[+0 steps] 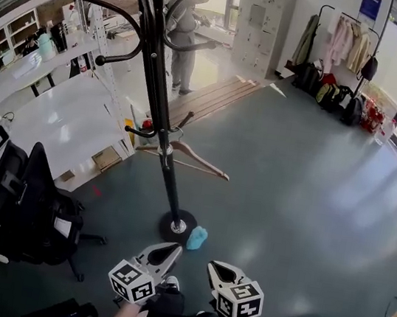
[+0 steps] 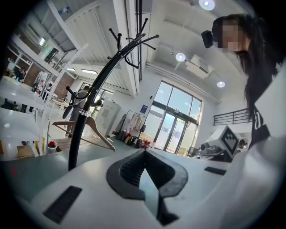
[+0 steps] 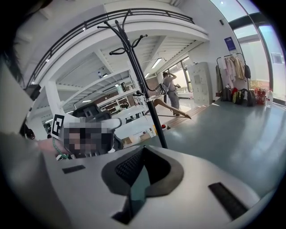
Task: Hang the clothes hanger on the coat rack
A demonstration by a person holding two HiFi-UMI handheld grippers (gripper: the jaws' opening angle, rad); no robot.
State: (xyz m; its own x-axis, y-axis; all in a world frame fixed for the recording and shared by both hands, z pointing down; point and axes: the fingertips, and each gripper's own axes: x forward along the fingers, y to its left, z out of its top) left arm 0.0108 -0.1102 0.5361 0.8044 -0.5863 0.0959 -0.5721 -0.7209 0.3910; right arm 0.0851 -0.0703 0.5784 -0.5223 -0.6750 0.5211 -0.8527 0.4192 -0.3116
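Observation:
A black coat rack (image 1: 152, 72) stands on a round base (image 1: 176, 227) ahead of me. A wooden clothes hanger (image 1: 188, 155) hangs from one of its low hooks, its arms spread left and right of the pole. My left gripper (image 1: 166, 252) and right gripper (image 1: 221, 271) are held side by side just short of the base, both shut with nothing in them. In the left gripper view, past the closed left gripper (image 2: 144, 152), the hanger (image 2: 95, 132) hangs on the coat rack (image 2: 77, 143). Beyond the shut right gripper (image 3: 143, 149) in the right gripper view are the coat rack (image 3: 149, 107) and the hanger (image 3: 172, 108).
A black office chair (image 1: 27, 201) and a white desk (image 1: 55, 120) stand at the left. A small blue thing (image 1: 197, 237) lies by the rack's base. A person (image 1: 181, 32) stands at the back, near wooden planks (image 1: 212, 96), lockers (image 1: 261, 22) and a clothes rail (image 1: 344, 43).

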